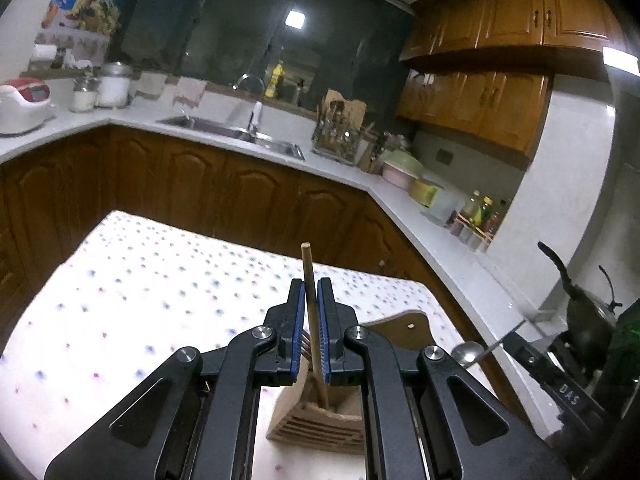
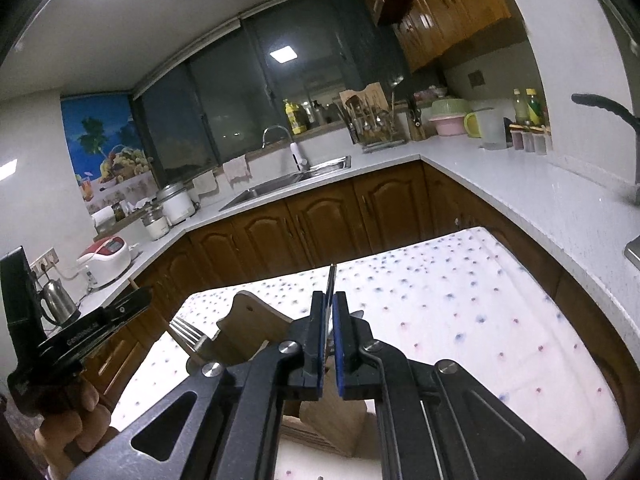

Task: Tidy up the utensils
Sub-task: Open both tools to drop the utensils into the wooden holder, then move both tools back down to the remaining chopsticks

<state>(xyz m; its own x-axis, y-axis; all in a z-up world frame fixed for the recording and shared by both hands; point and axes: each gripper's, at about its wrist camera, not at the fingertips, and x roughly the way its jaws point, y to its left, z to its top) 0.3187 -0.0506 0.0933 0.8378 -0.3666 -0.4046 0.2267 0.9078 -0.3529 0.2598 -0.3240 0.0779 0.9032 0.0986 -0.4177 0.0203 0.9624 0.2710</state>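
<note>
My left gripper point(image 1: 312, 294) is shut on a wooden chopstick point(image 1: 309, 276) that stands upright, its lower end inside the slotted wooden utensil holder point(image 1: 316, 424) on the dotted tablecloth. A fork point(image 1: 306, 346) stands in the holder behind the chopstick. My right gripper point(image 2: 329, 300) is shut on a thin metal utensil handle point(image 2: 330, 282) above the same holder point(image 2: 256, 330). The fork point(image 2: 188, 334) shows in that view too. The spoon bowl point(image 1: 469, 351) held by the right gripper point(image 1: 532, 354) shows at the right of the left wrist view.
The table under the white dotted cloth point(image 2: 460, 312) stands in a kitchen with wooden cabinets. A kettle point(image 1: 588, 316) and a dark green object sit to the right. A sink point(image 1: 236, 132) and a dish rack point(image 1: 338, 136) are on the far counter.
</note>
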